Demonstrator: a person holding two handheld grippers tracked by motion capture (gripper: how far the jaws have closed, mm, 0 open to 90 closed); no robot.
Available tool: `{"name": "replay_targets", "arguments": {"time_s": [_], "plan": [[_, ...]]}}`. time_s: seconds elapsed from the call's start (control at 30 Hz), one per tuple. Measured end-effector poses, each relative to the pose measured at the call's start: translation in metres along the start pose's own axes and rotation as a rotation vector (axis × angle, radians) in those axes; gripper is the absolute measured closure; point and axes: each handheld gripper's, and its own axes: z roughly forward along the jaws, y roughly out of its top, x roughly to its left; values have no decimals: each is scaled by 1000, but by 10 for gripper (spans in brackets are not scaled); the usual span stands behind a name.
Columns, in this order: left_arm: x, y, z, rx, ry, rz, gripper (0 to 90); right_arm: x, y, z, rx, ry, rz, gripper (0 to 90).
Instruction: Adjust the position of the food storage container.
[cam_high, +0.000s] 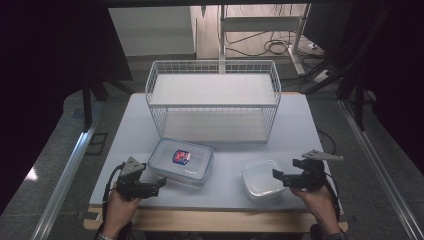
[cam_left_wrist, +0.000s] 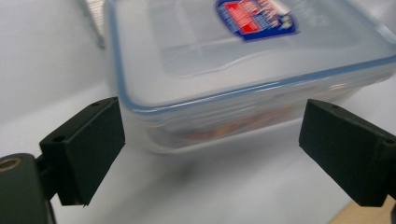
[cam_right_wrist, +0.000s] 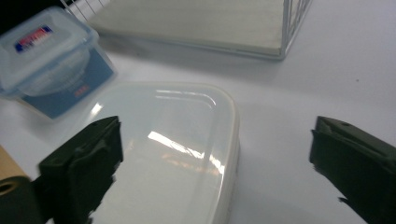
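Note:
A clear lidded food box with a blue rim and a red-blue label lies on the white table, left of centre. My left gripper sits at its near left corner, jaws wide open, and the box's corner lies just beyond them without touching. A smaller white-lidded container rests to the right. My right gripper stands open at that container's right side, the left jaw over its lid edge, nothing gripped.
A white wire basket rack with two shelves stands at the back middle of the table. The table's wooden front edge runs just behind both hands. Dark curtains flank the table, and cables lie on the floor beyond.

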Motion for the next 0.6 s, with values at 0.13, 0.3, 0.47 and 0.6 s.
{"name": "replay_targets", "arguments": {"time_s": [0.13, 0.3, 0.47, 0.6], "plan": [[4, -2, 1, 1, -10, -17, 54, 1, 0, 2, 16, -35, -5, 139], [3, -3, 1, 2, -3, -4, 42, 2, 1, -2, -20, -46, -18, 241], [3, -3, 3, 1, -2, 3, 38, 3, 2, -1, -6, -50, -34, 340], [3, -4, 4, -11, 23, 25, 35, 7, 2, -1, 1, -54, -82, 482]]}}
